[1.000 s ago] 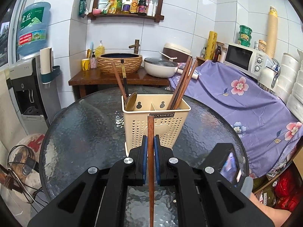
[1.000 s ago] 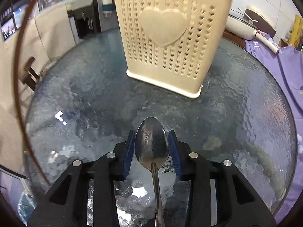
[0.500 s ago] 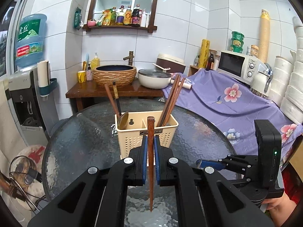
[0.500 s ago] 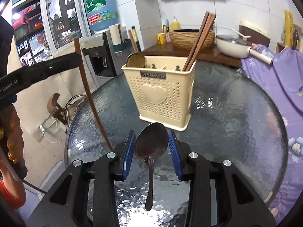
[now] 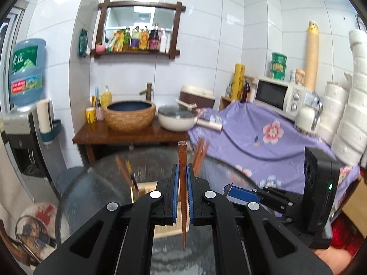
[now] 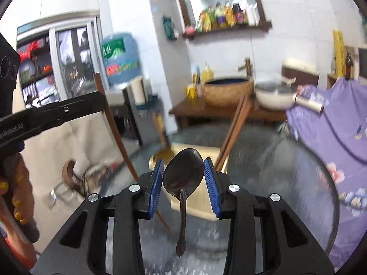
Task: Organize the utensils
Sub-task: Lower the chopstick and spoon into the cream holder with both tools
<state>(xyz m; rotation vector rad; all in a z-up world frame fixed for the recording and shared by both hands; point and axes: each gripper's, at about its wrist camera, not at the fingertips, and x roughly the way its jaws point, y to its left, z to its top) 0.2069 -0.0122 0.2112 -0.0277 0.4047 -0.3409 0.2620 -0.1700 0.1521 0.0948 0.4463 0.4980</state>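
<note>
My left gripper (image 5: pixel 182 177) is shut on a single brown chopstick (image 5: pixel 182 160) that stands upright between its blue pads. My right gripper (image 6: pixel 184 171) is shut on a metal spoon (image 6: pixel 183 176), bowl up and handle hanging down. Both are raised above the round glass table (image 6: pixel 298 171). The cream utensil caddy (image 6: pixel 199 204) stands on the table below and beyond the grippers, holding several chopsticks (image 6: pixel 236 123). In the left wrist view the caddy (image 5: pixel 146 189) is mostly hidden behind my gripper. The right gripper's side also shows in the left wrist view (image 5: pixel 231 189).
A wooden side table (image 5: pixel 128 135) with a woven basin (image 5: pixel 129 114) and a white pot (image 5: pixel 177 118) stands beyond the glass table. A purple flowered cloth (image 5: pixel 263 137) covers furniture at the right, with a microwave (image 5: pixel 275 94). A water dispenser (image 5: pixel 25 119) stands at the left.
Both grippers have risen and tilted up with their utensils. The caddy has dropped lower in both views and is now partly hidden behind the fingers. The views are motion-blurred.
</note>
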